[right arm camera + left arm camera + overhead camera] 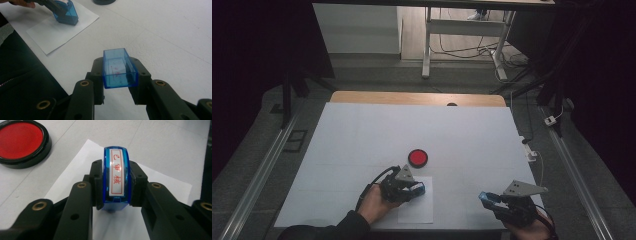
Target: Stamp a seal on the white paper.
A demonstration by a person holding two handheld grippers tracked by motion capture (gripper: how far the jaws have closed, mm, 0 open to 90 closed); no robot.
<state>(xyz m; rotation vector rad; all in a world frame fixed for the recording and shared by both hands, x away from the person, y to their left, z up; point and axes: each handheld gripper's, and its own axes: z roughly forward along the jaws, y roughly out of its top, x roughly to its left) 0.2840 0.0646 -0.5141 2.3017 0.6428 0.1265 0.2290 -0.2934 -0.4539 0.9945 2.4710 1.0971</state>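
Jaws of the left gripper (116,195) clamped on one blue stamp (116,176), white label with red characters facing up; the stamp's base rests on the one sheet of white paper (417,210) lying at the counter's (362,130) near edge. Jaws of the right gripper (120,82) pinch one clear blue cap (119,68), open end up, held above the counter near its near right corner. One round red ink pad (417,157) in a black rim sits just beyond the paper, towards the counter's middle.
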